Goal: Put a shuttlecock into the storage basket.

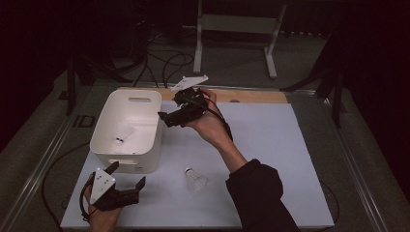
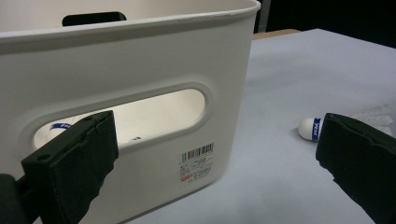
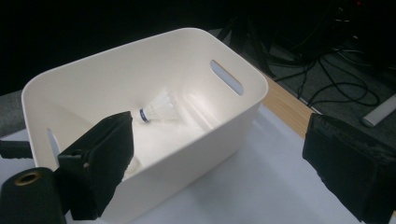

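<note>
left tongs (image 1: 126, 175): mine, jaws wide apart, nothing in them, parked low at the near-left counter (image 1: 270, 145) corner, right in front of the bin (image 1: 145, 157)
bin: white tub; one shuttlecock (image 3: 156, 111) is lying inside on the floor
loose shuttlecock (image 1: 195, 180): on the counter just right of the bin, cork pointing left; between my two tongs, much nearer the left ones
right tongs (image 1: 167, 116): also gaping and empty, hanging over the bin's right rim
tip: I'd pinch it by the cork, not the feathers, and come in low from the left
</note>
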Demonstrator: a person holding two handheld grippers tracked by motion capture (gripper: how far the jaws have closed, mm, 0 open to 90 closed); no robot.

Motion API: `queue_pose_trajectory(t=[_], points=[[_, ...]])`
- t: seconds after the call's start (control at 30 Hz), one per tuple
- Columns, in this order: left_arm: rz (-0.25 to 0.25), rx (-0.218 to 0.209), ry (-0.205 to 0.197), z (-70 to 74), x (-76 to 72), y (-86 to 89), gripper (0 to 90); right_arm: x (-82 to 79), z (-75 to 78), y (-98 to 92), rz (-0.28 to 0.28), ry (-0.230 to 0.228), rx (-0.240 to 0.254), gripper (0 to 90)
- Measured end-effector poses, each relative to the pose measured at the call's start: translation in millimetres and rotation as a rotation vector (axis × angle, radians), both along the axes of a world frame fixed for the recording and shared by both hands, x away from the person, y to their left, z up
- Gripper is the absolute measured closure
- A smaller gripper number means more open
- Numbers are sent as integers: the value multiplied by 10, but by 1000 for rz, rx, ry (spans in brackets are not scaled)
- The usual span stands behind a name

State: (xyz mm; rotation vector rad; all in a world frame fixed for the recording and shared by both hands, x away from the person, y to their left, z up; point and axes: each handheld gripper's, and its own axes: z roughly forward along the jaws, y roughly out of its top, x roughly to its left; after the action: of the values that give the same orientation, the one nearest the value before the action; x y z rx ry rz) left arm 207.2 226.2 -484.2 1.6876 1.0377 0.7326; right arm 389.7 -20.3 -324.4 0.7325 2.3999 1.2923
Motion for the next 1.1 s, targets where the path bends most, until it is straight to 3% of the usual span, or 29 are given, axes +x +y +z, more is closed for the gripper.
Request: queue_pose_trajectory(t=[0.33, 1.1], points=[[0, 1, -1, 1, -2, 2, 0, -48, -18, -124, -9, -20, -5, 89], [5, -4, -4, 1, -4, 3, 0, -87, -149, -375, -50, -13, -3, 89]])
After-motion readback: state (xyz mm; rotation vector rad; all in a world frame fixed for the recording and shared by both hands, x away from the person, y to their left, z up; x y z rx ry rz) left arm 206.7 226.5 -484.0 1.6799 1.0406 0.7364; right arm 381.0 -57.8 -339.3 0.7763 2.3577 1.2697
